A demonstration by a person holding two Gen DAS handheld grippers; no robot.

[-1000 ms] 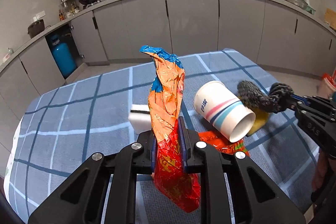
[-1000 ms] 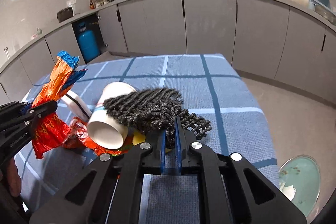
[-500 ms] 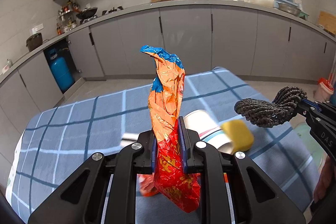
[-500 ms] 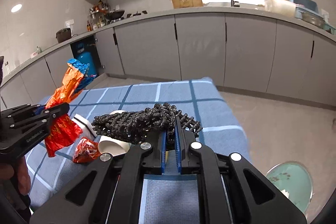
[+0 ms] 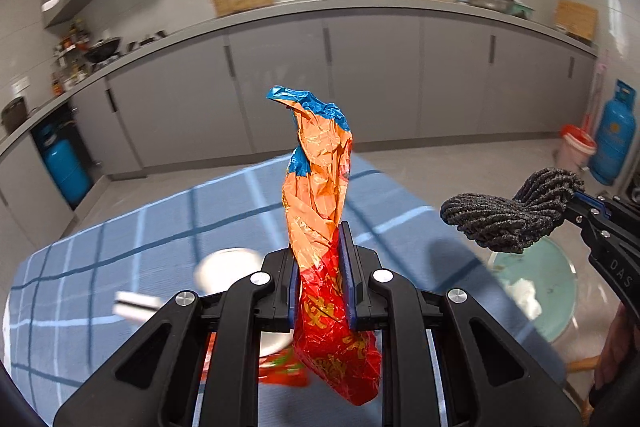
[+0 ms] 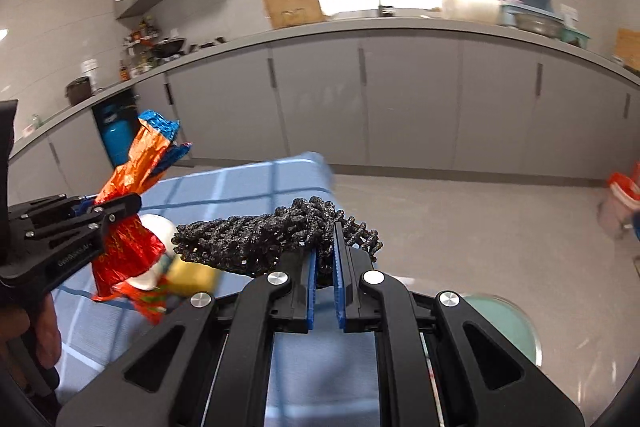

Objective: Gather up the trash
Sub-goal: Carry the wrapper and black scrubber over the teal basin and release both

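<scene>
My left gripper (image 5: pixel 320 239) is shut on a crumpled orange, red and blue snack wrapper (image 5: pixel 320 195) and holds it upright above the blue checked table (image 5: pixel 120 247). It also shows in the right wrist view (image 6: pixel 132 187). My right gripper (image 6: pixel 325 239) is shut on a black mesh net (image 6: pixel 272 239), seen from the left wrist too (image 5: pixel 508 215), held in the air past the table's right edge over a green bin (image 5: pixel 552 291). A white paper cup (image 5: pixel 228 267), a yellow sponge (image 6: pixel 192 277) and a red wrapper (image 5: pixel 280 367) lie on the table below.
The green round bin (image 6: pixel 508 323) stands on the floor right of the table. Grey kitchen cabinets (image 5: pixel 360 83) run along the back. Blue gas cylinders (image 5: pixel 66 167) stand at the left and far right. A red and white bucket (image 5: pixel 576 151) stands by the right wall.
Both grippers have risen and swung right with their loads. The net has moved from above the table to above the green bin. The cup and sponge have dropped low in view.
</scene>
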